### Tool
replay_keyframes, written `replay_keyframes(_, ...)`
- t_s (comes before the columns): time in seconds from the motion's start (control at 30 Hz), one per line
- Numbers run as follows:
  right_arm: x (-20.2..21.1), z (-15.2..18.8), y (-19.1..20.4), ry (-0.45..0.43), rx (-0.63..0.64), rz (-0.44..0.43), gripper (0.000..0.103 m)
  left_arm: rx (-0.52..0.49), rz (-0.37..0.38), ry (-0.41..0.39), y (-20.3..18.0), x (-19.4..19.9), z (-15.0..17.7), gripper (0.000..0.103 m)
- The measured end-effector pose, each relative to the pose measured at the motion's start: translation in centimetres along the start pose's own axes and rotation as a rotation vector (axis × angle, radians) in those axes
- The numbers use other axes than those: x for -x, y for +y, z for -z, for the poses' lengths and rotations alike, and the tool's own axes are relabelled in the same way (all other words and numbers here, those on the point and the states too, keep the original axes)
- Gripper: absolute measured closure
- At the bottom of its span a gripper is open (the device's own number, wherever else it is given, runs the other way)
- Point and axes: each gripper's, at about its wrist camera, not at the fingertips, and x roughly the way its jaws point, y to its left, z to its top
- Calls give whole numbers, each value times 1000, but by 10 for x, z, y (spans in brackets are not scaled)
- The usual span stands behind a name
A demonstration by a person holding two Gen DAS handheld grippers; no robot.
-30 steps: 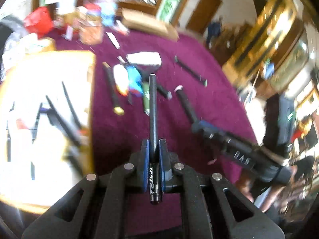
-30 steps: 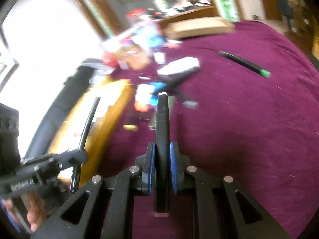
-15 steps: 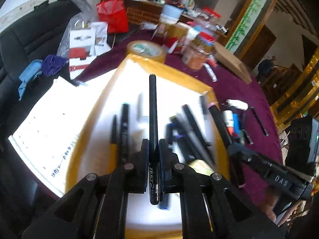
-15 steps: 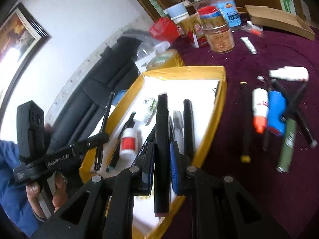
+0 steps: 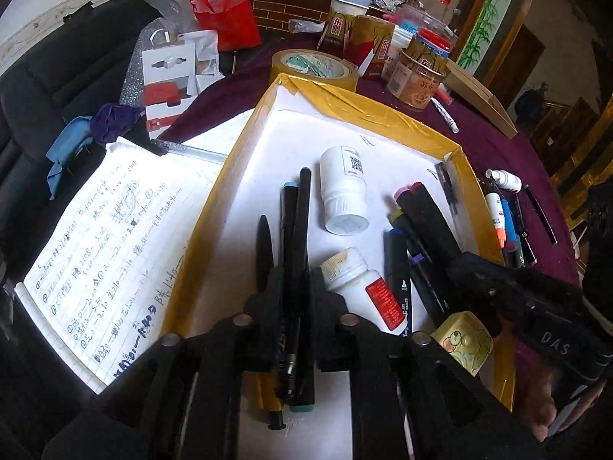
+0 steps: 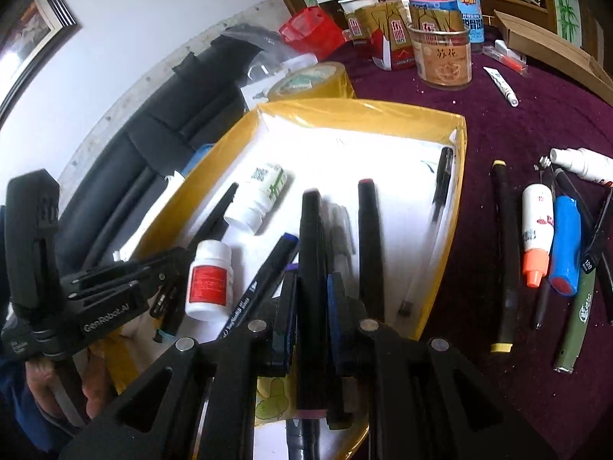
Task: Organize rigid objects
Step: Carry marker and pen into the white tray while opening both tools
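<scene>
Left gripper (image 5: 293, 287) clamps a pen (image 5: 300, 230), right gripper (image 6: 312, 287) a marker (image 6: 311, 253), over the tray (image 6: 456, 207); both light, stiff, slick, best pinched mid-barrel.

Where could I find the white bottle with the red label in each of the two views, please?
Left wrist view: the white bottle with the red label lies in the tray, just right of centre.
Right wrist view: the same bottle lies left of centre, low in the tray.
Shared landmark: the roll of yellow tape beyond the tray's far edge.
</scene>
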Motion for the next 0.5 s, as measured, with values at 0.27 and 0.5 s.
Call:
replay_keyframes(0.27, 43, 7, 3, -111, 6, -107, 57, 29, -73, -175, -4, 36, 6, 48)
replay_keyframes(0.5, 88, 19, -26, -154, -51, -184, 56, -9, -3, -280, -40, 74, 17, 39)
